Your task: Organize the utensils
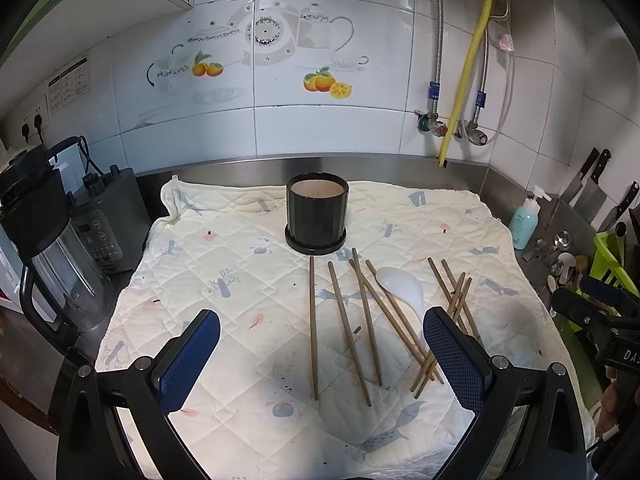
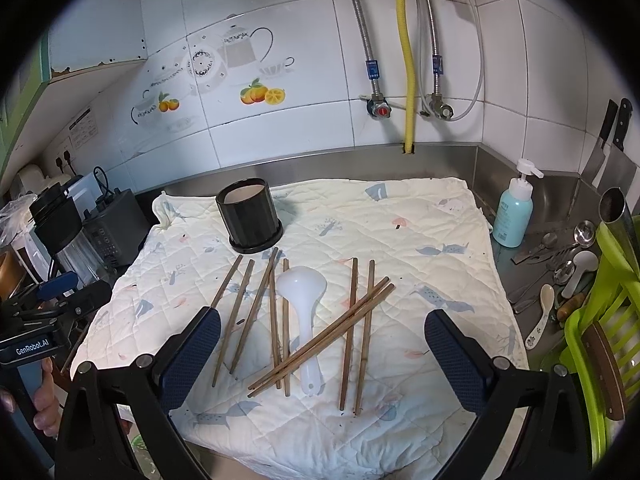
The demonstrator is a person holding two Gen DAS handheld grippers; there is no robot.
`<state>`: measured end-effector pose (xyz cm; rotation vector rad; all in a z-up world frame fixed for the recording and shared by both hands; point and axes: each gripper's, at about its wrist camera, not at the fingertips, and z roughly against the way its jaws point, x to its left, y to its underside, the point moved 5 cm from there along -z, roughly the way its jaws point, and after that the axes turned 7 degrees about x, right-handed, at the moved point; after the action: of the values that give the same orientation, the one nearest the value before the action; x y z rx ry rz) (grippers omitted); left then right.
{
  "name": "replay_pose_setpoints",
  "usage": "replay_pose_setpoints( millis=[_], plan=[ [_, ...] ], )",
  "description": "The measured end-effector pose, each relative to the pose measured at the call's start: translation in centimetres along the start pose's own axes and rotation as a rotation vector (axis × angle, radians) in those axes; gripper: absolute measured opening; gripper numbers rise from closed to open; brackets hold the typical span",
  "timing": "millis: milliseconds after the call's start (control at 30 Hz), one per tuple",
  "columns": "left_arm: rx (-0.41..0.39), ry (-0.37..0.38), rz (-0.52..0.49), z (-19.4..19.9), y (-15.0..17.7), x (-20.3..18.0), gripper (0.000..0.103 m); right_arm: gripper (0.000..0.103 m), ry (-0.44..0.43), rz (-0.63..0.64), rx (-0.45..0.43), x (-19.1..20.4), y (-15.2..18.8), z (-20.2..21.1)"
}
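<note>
Several brown chopsticks [image 1: 340,328] [image 2: 276,316] lie scattered on a quilted cloth [image 1: 224,248] [image 2: 420,232], some crossing each other. A white plastic spoon [image 1: 402,284] [image 2: 302,292] lies among them. Behind them stands a black round holder [image 1: 317,212] [image 2: 250,216] on a saucer, with nothing in it. My left gripper [image 1: 320,344] hovers open in front of the chopsticks, holding nothing. My right gripper [image 2: 322,344] is open too, low over the near ends of the chopsticks and the spoon handle.
A blender [image 1: 52,248] and a grey appliance [image 1: 108,224] stand at the left. At the right are a blue soap bottle [image 2: 514,216], loose spoons [image 2: 560,256] on the steel counter, a green rack [image 2: 600,320] and knives [image 2: 612,136] on the wall.
</note>
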<state>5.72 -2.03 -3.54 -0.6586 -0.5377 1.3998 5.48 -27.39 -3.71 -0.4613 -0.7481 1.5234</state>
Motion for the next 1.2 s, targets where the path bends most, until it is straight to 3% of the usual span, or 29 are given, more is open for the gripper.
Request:
replay_pose_setpoints(
  millis=[533, 667, 833, 1200],
  plan=[
    [0.085, 0.040, -0.005, -4.4, -0.4, 1.9, 0.103, 0.102, -0.011, -0.039, 0.057, -0.9, 0.0, -2.6],
    [0.119, 0.028, -0.012, -7.2, -1.2, 2.7, 0.097, 0.097, -0.012, -0.072, 0.089, -1.7, 0.2, -3.9],
    [0.174, 0.037, -0.036, -11.3, -2.1, 2.9, 0.080, 0.089, 0.003, -0.101, 0.128, -2.7, 0.4, -5.4],
    [0.328, 0.122, -0.025, -21.4, -3.4, 3.3, 0.045, 0.062, 0.026, -0.174, 0.202, -4.6, 0.7, -8.6]
  ],
)
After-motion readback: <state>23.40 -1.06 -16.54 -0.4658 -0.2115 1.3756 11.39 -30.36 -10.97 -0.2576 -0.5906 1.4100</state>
